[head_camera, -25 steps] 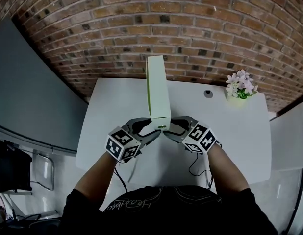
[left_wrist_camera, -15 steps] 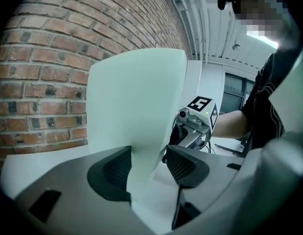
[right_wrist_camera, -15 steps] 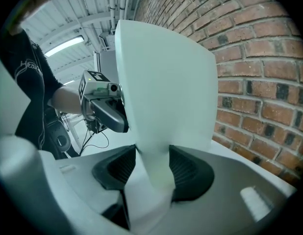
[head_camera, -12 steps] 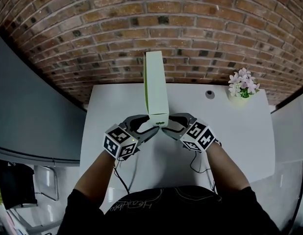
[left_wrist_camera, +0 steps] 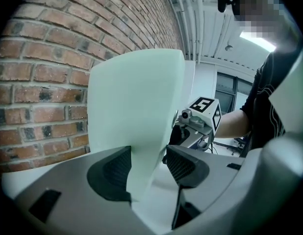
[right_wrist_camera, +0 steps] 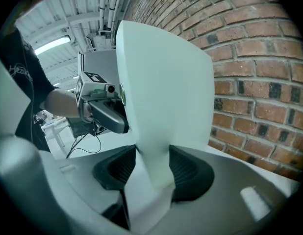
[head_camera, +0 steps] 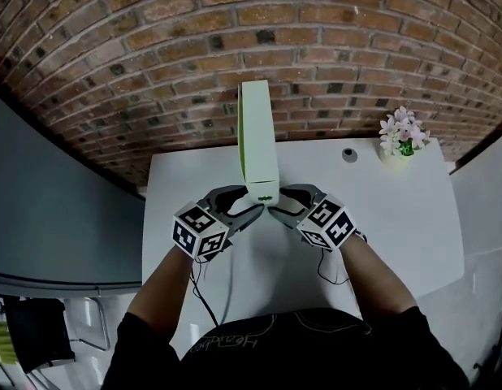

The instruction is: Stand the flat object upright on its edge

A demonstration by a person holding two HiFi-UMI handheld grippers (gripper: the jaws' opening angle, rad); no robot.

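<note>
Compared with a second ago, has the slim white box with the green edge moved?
Yes. The slim white box shifted slightly toward the brick wall, judged against the round hole.

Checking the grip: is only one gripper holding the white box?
No, the left gripper and right gripper both clamp the white box near its bottom.

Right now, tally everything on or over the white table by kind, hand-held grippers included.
flat white box: 1
hand-held grippers: 2, the left hand-held gripper and the right hand-held gripper
flower pot: 1
round dark grommet: 1
Total: 5
</note>
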